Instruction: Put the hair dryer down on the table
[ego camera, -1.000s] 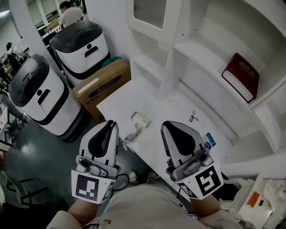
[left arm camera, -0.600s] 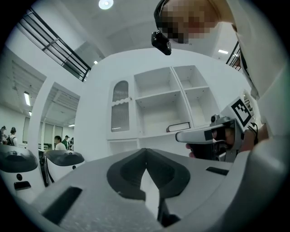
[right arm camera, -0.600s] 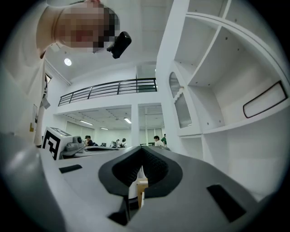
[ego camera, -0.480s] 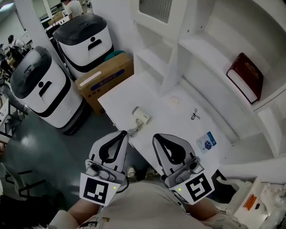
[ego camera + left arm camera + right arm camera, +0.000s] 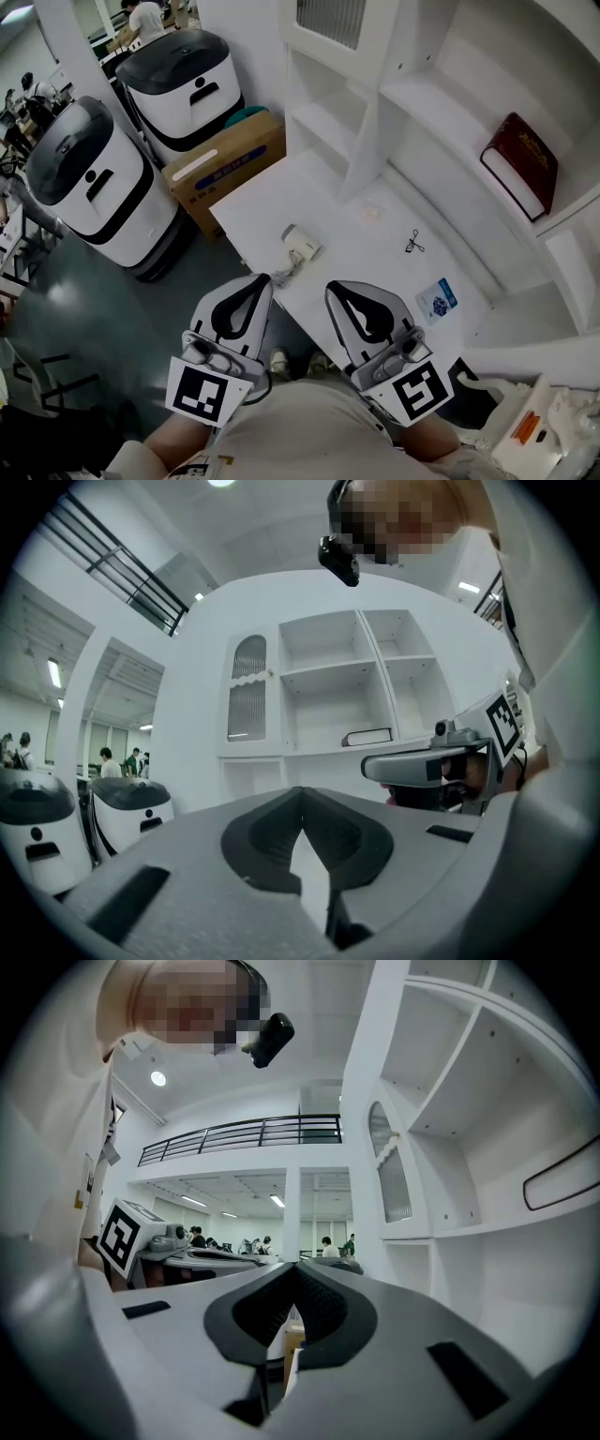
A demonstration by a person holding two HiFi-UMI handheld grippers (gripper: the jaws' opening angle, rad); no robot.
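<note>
White table (image 5: 375,255) is standing in front. Left gripper (image 5: 266,278) is hovering just off table's near edge, jaws pressed together, gripping nothing. Right gripper (image 5: 331,287) is hovering over that edge, jaws together too, empty. Dryer (image 5: 302,243) is lying on table near that edge, apart from both grippers.

The hair dryer (image 5: 302,243) lay on the white table (image 5: 272,202).
It was small and cream-white, with a short body, and it rested flat on the table top, not upright, near the front edge. Its pale cord (image 5: 281,274) ran from it toward that edge in a loose bundle. Which way the nozzle pointed could not be told.
</note>
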